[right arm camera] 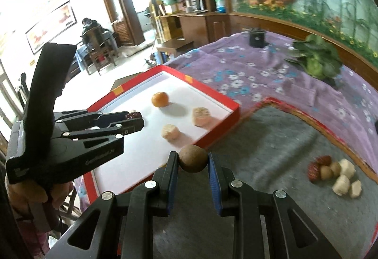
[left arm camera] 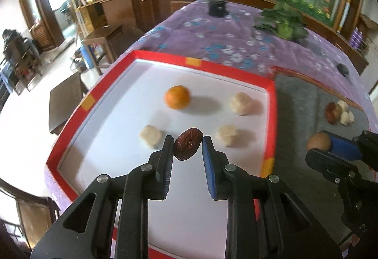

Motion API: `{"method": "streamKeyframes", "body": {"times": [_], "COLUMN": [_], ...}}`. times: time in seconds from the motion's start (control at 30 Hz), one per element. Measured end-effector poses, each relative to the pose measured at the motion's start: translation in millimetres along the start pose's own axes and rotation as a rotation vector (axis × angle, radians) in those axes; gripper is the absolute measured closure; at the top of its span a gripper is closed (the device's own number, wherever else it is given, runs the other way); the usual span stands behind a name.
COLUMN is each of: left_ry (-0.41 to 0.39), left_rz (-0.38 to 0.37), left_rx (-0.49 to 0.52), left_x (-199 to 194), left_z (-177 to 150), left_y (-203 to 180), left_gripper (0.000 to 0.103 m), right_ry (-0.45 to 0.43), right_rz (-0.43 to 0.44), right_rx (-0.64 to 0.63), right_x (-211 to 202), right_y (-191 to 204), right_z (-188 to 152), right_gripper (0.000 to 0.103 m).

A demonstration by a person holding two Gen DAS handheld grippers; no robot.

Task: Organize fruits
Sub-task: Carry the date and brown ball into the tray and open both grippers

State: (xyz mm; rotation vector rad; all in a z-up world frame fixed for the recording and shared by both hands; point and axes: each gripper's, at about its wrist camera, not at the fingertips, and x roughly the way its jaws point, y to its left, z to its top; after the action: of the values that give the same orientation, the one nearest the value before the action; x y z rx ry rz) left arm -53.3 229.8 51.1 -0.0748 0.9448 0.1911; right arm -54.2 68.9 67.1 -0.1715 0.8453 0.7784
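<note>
Bright daylight, glare at left; fisheye-warped edges, background perhaps motion-blurred.

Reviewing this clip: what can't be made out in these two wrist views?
- Left wrist view: the near end of the red tray is hidden by the left gripper holding the red date.
- Left wrist view: the fruit pile is small and blurred.
- Right wrist view: the right gripper and its brown round fruit cover the mat behind.

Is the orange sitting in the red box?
Yes, the orange sits on the white floor inside the red box.
</note>
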Motion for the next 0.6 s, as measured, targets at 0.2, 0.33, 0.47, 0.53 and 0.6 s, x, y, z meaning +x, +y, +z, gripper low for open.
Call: {"method": "streamKeyframes", "body": {"times": [0.2, 0.33, 0.47, 0.53, 0.6], "left_ry": [0.011, 0.026, 0.038, 0.044, 0.048], "left_rz": [0.020, 0.025, 0.026, 0.026, 0.026], "left_rx": [-0.034, -0.051, -0.065, -0.068, -0.069], "left_x": [7.8, 14.6, 21.4, 24.1, 26.6], "left_z": [-0.8, -1.2, -0.2, 0.0, 0.0], "left_y": [19.9, 28.7, 32.5, 33.5, 34.4], "left_gripper": [0.079, 0.079, 0.079, 0.079, 0.079], "right_ry": [0.029, 0.052, 0.080, 0.093, 0.110], "right_rz": [0.028, 0.049, 0.056, 0.056, 0.063], "right_rx": [-0.034, -0.061, -0.094, -0.099, -0.100], "right_x": [20.9, 34.9, 51.2, 58.3, 66.1], "right_y": [14.3, 25.2, 35.1, 37.0, 37.8], "right_z": [11.9, 16.7, 18.8, 18.9, 18.2], "right_gripper": [0.079, 0.079, 0.079, 0.079, 0.079]}}
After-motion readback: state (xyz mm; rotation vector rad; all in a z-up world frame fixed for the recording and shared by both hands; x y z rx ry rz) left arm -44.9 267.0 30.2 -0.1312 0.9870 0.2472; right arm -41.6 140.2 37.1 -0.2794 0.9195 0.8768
